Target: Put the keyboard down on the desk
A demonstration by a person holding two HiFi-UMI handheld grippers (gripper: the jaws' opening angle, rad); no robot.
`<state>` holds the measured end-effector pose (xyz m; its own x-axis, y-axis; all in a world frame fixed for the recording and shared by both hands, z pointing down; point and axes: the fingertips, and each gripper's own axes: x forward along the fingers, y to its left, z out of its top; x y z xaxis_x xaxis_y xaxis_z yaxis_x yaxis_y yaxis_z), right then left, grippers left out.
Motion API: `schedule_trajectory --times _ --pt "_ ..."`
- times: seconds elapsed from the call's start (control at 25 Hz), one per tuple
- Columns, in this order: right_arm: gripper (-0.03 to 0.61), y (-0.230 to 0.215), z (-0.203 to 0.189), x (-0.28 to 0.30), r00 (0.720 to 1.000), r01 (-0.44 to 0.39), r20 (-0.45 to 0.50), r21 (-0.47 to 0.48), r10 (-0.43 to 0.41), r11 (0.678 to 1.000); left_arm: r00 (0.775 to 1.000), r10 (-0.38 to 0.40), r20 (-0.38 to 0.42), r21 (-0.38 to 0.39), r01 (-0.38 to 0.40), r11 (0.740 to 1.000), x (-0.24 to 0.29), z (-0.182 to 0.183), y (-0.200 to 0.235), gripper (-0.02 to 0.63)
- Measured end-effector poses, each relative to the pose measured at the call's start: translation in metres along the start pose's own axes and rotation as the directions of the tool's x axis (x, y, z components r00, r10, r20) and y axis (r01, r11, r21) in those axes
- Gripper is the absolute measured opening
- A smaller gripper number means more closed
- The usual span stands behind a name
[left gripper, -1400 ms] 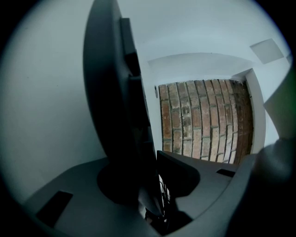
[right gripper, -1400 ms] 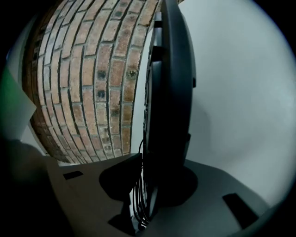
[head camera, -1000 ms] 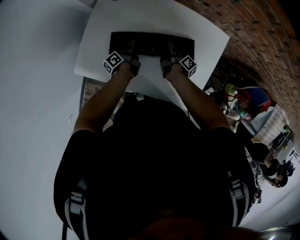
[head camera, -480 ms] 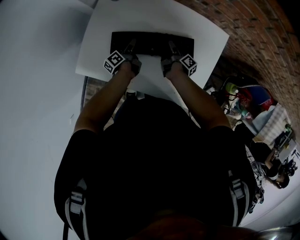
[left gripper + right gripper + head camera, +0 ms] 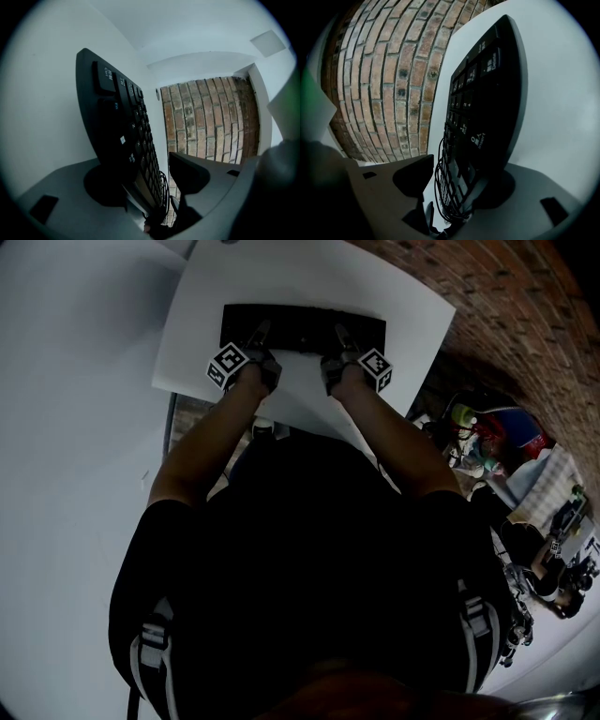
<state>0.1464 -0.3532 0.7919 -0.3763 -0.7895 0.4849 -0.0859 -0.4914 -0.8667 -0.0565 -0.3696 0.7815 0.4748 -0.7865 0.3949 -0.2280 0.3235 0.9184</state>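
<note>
Keyboard [image 5: 302, 322] on desk [image 5: 281, 277] — left gripper [image 5: 261, 332], right gripper [image 5: 339, 334] just opening round it

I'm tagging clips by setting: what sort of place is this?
Probably an office or workroom. A black keyboard lies on a white desk beside a bare brick wall, and what look like bags are piled off to the right.

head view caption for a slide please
Black keyboard on the white desk, its near edge inside the left tongs and right tongs, both just opened.
</note>
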Motion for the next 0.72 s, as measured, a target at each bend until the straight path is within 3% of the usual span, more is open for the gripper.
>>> schedule_trajectory --times 0.72 --pt "0.258 -0.013 -0.011 -0.017 0.995 0.093 -0.033 -0.01 -0.093 0.996 0.999 0.015 -0.028 -0.005 -0.015 1.0 -0.021 -0.014 0.004 0.278"
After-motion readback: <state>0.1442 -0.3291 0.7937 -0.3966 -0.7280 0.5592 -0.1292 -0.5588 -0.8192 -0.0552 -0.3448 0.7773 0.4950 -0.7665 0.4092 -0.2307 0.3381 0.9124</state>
